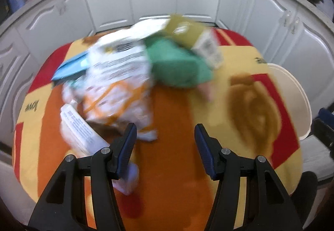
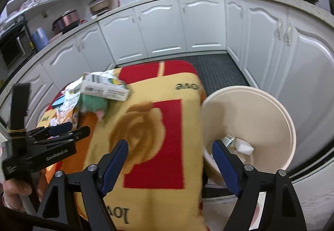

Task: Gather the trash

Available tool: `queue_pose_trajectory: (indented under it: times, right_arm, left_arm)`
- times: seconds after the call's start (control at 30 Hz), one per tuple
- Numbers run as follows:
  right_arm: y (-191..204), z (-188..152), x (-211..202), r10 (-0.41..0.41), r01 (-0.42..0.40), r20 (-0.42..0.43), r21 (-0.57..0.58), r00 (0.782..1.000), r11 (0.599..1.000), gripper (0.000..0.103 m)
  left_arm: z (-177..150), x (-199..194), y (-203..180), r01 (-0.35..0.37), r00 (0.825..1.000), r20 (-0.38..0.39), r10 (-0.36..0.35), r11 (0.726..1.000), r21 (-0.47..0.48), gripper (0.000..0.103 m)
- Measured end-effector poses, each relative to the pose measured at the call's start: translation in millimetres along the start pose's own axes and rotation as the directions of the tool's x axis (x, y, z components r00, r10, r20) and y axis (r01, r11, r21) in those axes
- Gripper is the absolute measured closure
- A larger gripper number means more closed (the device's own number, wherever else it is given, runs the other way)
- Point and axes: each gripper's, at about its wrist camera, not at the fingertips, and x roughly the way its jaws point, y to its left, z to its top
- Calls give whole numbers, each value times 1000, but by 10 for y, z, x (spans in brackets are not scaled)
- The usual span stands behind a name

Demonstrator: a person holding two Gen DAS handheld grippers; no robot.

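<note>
A heap of trash lies on a table under an orange, yellow and red cloth (image 1: 171,126): a white printed bag (image 1: 119,76), a green cloth-like lump (image 1: 177,65), an olive carton (image 1: 187,32), a blue flat piece (image 1: 71,67) and a white tube (image 1: 81,130). My left gripper (image 1: 165,139) is open and empty, just in front of the heap. It also shows in the right wrist view (image 2: 71,129). My right gripper (image 2: 170,153) is open and empty above the table's right edge, beside a cream bin (image 2: 261,101) that holds some scraps (image 2: 243,146).
The heap's carton (image 2: 106,86) and green lump (image 2: 94,102) sit at the table's far left in the right wrist view. White kitchen cabinets (image 2: 167,28) ring the table. A dark floor mat (image 2: 217,68) lies beyond. The left wrist view is blurred.
</note>
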Motion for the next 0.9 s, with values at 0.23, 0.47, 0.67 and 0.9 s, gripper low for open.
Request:
queue_pose_trajectory:
  times: [0.23, 0.47, 0.67, 0.9]
  right_arm:
    - [317, -1, 150, 57, -59, -38, -53, 998, 997, 20]
    - [548, 74, 331, 111, -116, -70, -66, 991, 991, 20]
    - [758, 306, 469, 116, -122, -69, -95, 991, 988, 20]
    - [963, 431, 598, 147, -158, -95, -118, 985, 980, 20]
  left_arm:
    - [-327, -203, 820, -77, 997, -37, 74, 995, -61, 47]
    - [-495, -423, 1492, -31, 999, -33, 24, 975, -219, 47]
    - [-503, -545, 1560, 36, 999, -10, -41, 962, -270, 45]
    - [-635, -564, 1543, -1, 999, -51, -11, 976, -218, 45]
